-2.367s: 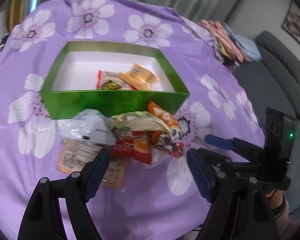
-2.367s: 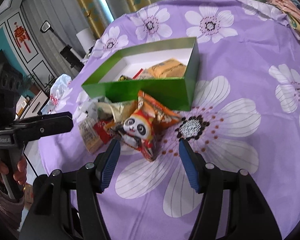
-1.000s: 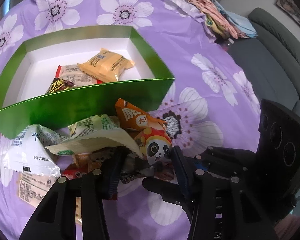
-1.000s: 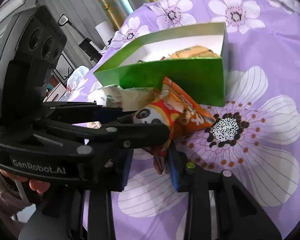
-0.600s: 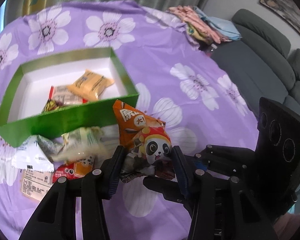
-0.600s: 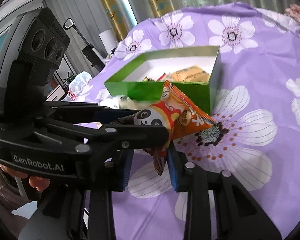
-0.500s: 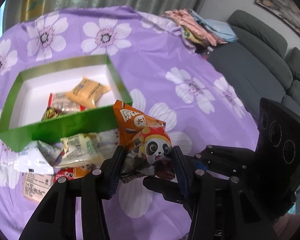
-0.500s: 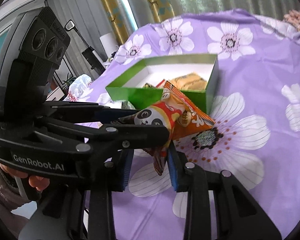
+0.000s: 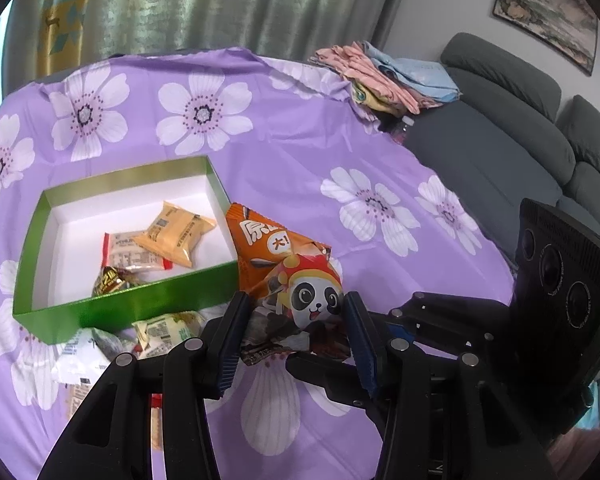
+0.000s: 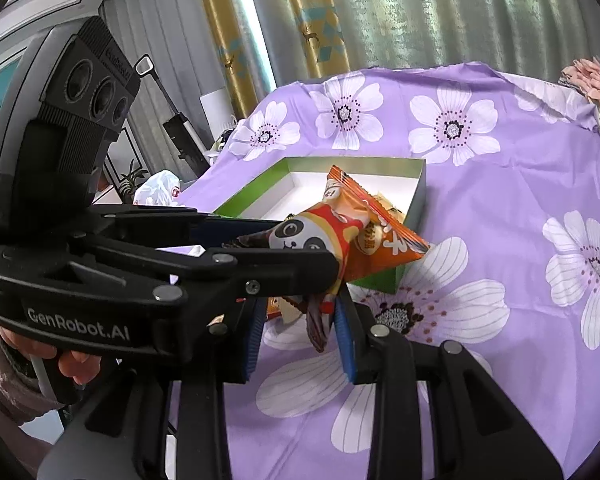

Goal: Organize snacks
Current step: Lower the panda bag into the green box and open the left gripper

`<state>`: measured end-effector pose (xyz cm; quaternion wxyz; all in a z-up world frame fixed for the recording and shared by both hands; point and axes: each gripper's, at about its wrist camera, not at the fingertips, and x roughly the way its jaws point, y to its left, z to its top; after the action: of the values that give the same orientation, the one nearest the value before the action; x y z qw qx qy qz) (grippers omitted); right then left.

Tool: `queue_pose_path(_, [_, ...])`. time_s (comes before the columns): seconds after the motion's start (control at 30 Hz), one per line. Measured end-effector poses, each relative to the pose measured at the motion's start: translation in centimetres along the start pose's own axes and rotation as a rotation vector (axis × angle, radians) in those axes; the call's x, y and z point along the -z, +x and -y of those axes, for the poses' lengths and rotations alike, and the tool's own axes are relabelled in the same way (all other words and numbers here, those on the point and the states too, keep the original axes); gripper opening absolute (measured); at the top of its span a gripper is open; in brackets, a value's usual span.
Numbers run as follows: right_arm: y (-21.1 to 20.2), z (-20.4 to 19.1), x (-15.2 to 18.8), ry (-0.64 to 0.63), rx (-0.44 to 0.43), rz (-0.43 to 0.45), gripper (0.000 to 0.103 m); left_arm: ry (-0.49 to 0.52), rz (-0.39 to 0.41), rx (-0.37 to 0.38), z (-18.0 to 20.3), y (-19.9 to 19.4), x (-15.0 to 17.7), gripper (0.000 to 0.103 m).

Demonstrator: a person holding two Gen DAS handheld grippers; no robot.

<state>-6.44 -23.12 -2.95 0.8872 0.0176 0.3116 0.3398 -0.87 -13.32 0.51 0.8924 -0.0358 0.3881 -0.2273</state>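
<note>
Since the earlier frames I have lifted the panda snack packets (image 9: 300,296) clear of the purple flowered cloth (image 9: 300,152); they used to lie in the heap in front of the green box (image 9: 124,308), and now they hang in the air just beside the box's near right corner, above its front wall.

My left gripper (image 9: 296,336) is clenched on the lower end of the bundle, pads pressing either side of the panda face. My right gripper (image 10: 300,332) pinches the dark crimped tail of the same bundle from the other side. An orange packet rides up with the panda one, so I judge I am carrying two together.

The step in hand is the carry from heap to box. Inside the box lie a tan packet (image 9: 176,234) and a red-edged one (image 9: 134,254) toward its near right part, with white floor bare toward its far left. Several packets (image 9: 164,330) remain on the cloth in front of the box.

Next I should move the bundle over the front wall, lower it inside, and loosen both grips together so neither end snags.
</note>
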Motion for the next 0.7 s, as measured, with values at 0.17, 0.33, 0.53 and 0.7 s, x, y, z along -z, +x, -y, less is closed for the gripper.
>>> queue_pose_path(0.17, [0.7,0.1,-0.6,-0.009,0.001,0.002,0.032,-0.009,0.010,0.002,-0.8,0.1,-0.5,0.048])
queue_pose_path(0.33, [1.6,0.1,-1.5,-0.025,-0.004,-0.001,0.032,-0.024,0.021,-0.006,-2.3,0.1,-1.3,0.048])
queue_pose_path(0.53, [3.9,0.0,-3.6,-0.053,-0.023,-0.012,0.032,-0.066,0.037,-0.019,-5.2,0.0,-2.7,0.048])
queue_pose_path(0.7, [6.2,-0.2,-5.6,-0.068,-0.053,-0.015,0.032,-0.099,0.043,-0.043,-7.8,0.2,-3.8,0.048])
